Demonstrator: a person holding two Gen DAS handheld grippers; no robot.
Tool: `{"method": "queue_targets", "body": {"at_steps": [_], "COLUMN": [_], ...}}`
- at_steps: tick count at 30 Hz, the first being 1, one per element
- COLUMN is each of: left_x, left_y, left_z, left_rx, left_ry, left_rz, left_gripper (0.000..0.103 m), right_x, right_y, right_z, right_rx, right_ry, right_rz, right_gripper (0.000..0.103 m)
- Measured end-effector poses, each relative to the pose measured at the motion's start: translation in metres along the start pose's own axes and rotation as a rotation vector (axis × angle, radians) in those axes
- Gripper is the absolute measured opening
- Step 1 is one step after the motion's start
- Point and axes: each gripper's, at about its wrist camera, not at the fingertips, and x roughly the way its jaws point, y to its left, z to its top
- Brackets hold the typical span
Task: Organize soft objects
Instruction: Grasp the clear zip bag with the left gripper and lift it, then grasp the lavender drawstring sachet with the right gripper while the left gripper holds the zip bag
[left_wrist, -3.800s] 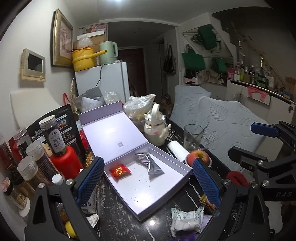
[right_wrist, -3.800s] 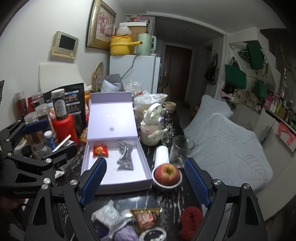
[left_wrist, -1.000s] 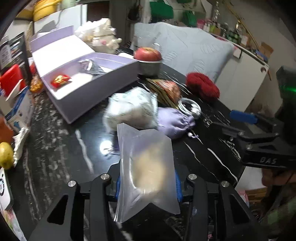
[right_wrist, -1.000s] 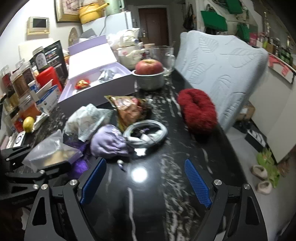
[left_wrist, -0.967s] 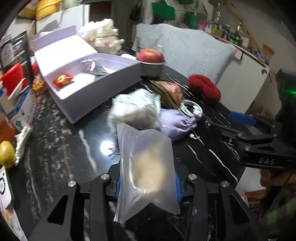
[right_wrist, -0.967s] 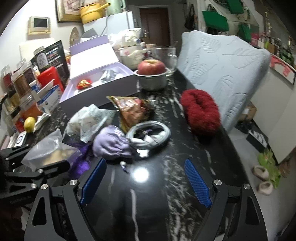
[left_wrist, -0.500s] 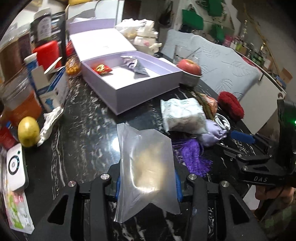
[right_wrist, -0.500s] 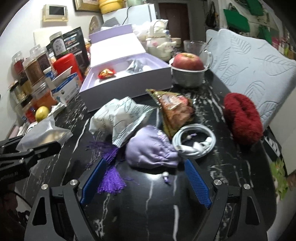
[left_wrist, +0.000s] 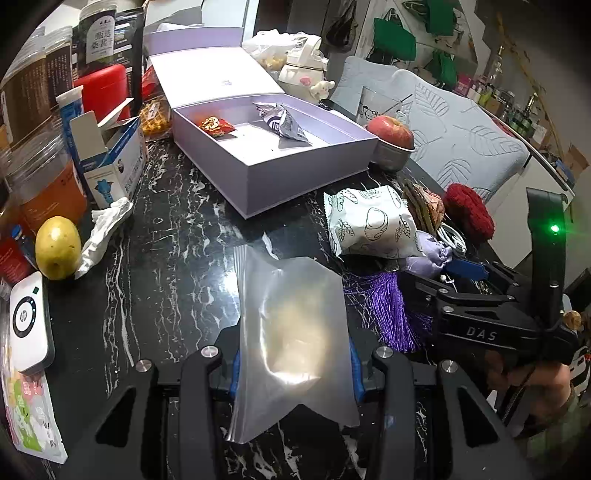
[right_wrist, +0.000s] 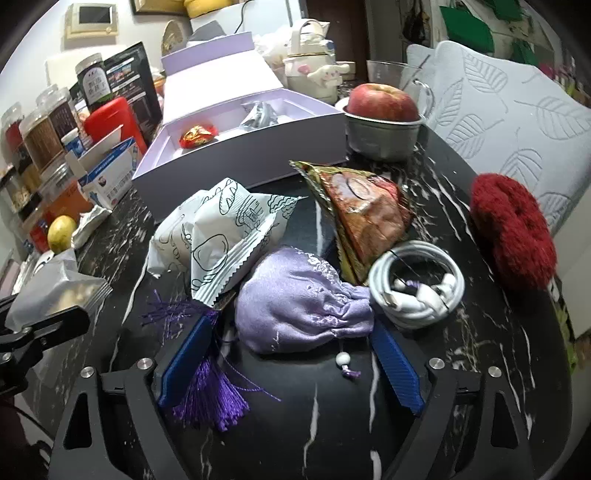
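Presently, the left gripper is clamped on a clear plastic bag above the black marble table. Right gripper: jaws opening, straddling a lilac drawstring pouch without pressing it. Just beyond lie a white printed packet, a coiled white cable and an open lilac box.
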Motion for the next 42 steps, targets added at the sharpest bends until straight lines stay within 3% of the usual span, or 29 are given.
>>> {"method": "queue_targets", "body": {"at_steps": [3, 5, 6, 10, 19, 26, 29, 32, 34, 38, 40, 42], "left_x": [-0.001, -0.002, -0.003, -0.004, -0.010, -0.012, -0.011, -0.009, -0.008, -0.010, -0.010, -0.010], "left_y": [0.002, 0.002, 0.003, 0.003, -0.006, -0.017, -0.023, -0.028, -0.030, -0.031, -0.030, -0.028], "left_z": [0.000, -0.001, -0.001, -0.003, -0.007, -0.011, -0.014, -0.015, -0.016, -0.016, -0.015, -0.015], "left_rx": [-0.008, -0.011, -0.012, -0.014, 0.007, 0.033, 0.047, 0.057, 0.061, 0.062, 0.059, 0.053], "left_ry": [-0.001, -0.002, -0.002, -0.002, -0.011, -0.010, -0.002, 0.006, 0.010, 0.006, 0.003, 0.003], "left_rz": [0.002, 0.006, 0.008, 0.012, -0.005, -0.032, -0.045, -0.054, -0.057, -0.051, -0.046, -0.040], "left_gripper": [0.042, 0.042, 0.042, 0.042, 0.042, 0.042, 0.042, 0.042, 0.042, 0.042, 0.042, 0.042], "right_x": [0.004, 0.004, 0.004, -0.002, -0.024, -0.050, -0.057, -0.062, -0.067, -0.076, -0.073, -0.068], "right_y": [0.004, 0.005, 0.006, 0.001, -0.004, -0.014, -0.016, -0.017, -0.018, -0.008, 0.002, 0.013], "right_z": [0.002, 0.002, 0.002, 0.000, -0.022, -0.048, -0.057, -0.061, -0.062, -0.059, -0.056, -0.054], "right_rx": [-0.010, -0.022, -0.028, -0.016, 0.002, 0.037, 0.036, 0.048, 0.063, 0.031, -0.013, -0.063], "right_ry": [-0.005, -0.018, -0.024, -0.028, -0.011, 0.005, 0.010, -0.009, -0.039, -0.115, -0.129, -0.129], "right_rz": [-0.025, -0.062, -0.083, -0.053, 0.015, 0.006, -0.006, -0.023, -0.027, -0.020, -0.031, -0.055], "right_gripper": [0.091, 0.081, 0.066, 0.054, 0.052, 0.052, 0.057, 0.072, 0.089, 0.092, 0.103, 0.103]}}
